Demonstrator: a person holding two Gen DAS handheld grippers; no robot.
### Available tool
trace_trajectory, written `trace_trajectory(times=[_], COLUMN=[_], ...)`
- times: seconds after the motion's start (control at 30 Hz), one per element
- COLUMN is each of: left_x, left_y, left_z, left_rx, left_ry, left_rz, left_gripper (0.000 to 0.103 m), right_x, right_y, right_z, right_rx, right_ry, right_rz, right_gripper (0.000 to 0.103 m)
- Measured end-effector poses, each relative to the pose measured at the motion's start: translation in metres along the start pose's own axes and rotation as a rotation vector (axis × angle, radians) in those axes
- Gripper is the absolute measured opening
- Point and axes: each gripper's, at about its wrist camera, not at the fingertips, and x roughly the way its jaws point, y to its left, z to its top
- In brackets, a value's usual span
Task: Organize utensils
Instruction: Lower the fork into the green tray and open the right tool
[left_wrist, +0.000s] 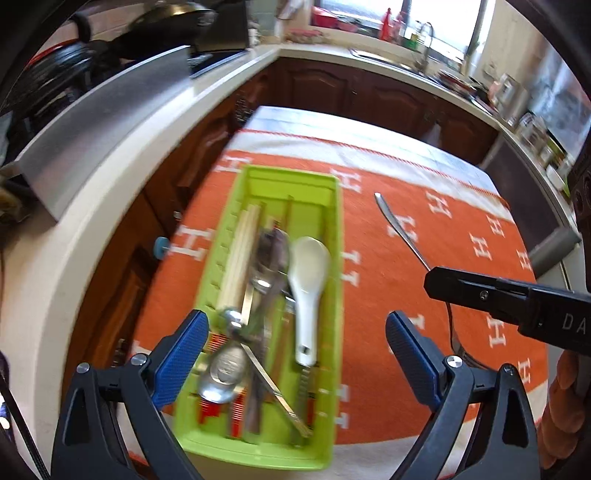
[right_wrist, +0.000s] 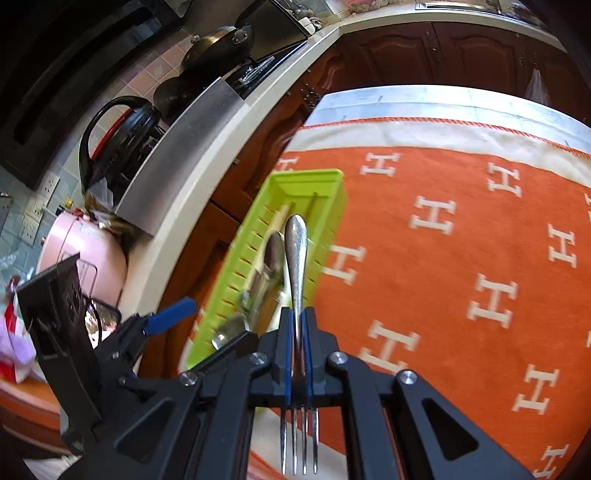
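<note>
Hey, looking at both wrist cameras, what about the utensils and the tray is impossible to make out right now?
- Left wrist view: the fork ends behind the right tongs; its tines are hidden.
- Left wrist view: motion blur smears the metal spoons in the green tray, so their count is unclear.
- Right wrist view: the fork covers the white spoon; the tray's near end sits behind the right tongs.
- Left tongs hide the tray's near corner.
</note>
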Motion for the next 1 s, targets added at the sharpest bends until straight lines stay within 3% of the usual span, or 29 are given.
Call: trace_trajectory(times=[0.13, 0.27, 0.7, 1.0], left_x=[0.000, 0.005, 0.019, 0.021], left_y=[0.020, 0.037, 0.055, 0.044], left_z=[0.010, 0.015, 0.011, 0.011], left_rx=[-0.023, -0.045, -0.077, -0.056], left_ry=[-0.018, -0.014, 0.012, 0.035], left_rz=[0.088, 0.131, 0.107, 0.057], left_gripper=[0.098, 0.098, 0.098, 0.100], right_x=[0.018, 0.038, 0.064, 0.053], right_y=[0.011, 0.017, 0.023, 0.023], right_z=[0.012, 0.019, 0.026, 0.022], right_rx=[0.067, 0.110, 0.144, 0.044], right_ry=[0.000, 0.009, 0.017, -0.025], right_rz=[-0.012, -0.034, -0.047, -0.121], right_gripper=[0.005, 0.005, 0.008, 0.008])
